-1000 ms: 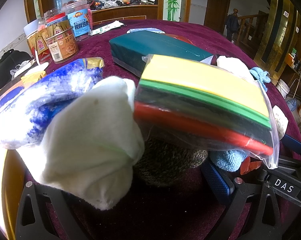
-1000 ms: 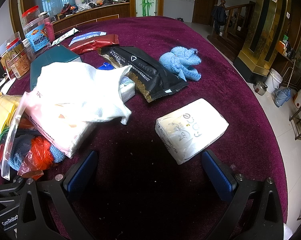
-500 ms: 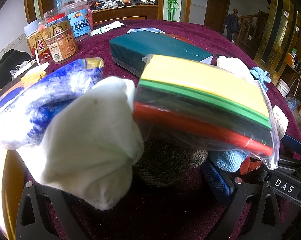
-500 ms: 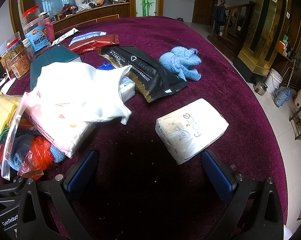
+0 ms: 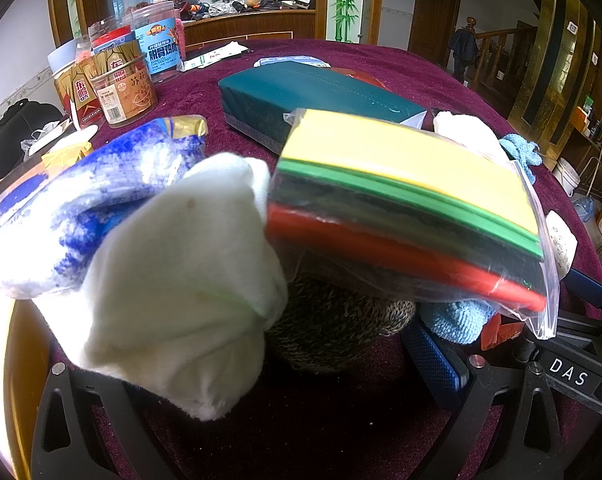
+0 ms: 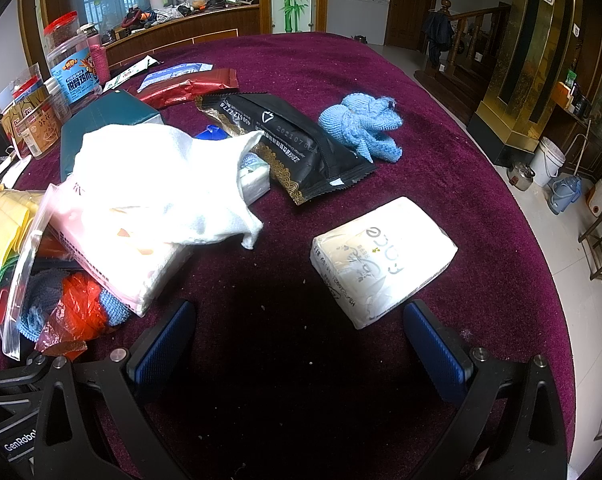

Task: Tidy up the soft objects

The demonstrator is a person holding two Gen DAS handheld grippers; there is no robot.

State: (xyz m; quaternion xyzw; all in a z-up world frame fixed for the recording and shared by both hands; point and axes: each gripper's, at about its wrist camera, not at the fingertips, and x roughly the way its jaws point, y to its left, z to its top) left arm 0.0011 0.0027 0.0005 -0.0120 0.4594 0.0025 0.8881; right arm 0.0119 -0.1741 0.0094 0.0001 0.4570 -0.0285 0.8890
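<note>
In the left wrist view a white cloth (image 5: 181,292) drapes over my left gripper's left finger, which it hides. Beside it lie a blue-white bag (image 5: 85,192), a clear bag of coloured foam sheets (image 5: 405,200) and a grey knit piece (image 5: 333,324). My left gripper (image 5: 285,364) stands open; only its right blue pad (image 5: 433,356) shows. In the right wrist view my right gripper (image 6: 297,344) is open and empty above the maroon cloth. A white tissue pack (image 6: 381,256) lies just ahead to its right. A white towel (image 6: 161,184) rests on a pink tissue pack (image 6: 113,264). A blue knit cloth (image 6: 361,124) lies further off.
A teal box (image 5: 317,100) and snack jars (image 5: 121,76) stand at the back left. A black packet (image 6: 289,140) and a red packet (image 6: 185,88) lie mid-table. The round table edge (image 6: 541,240) drops to the floor on the right.
</note>
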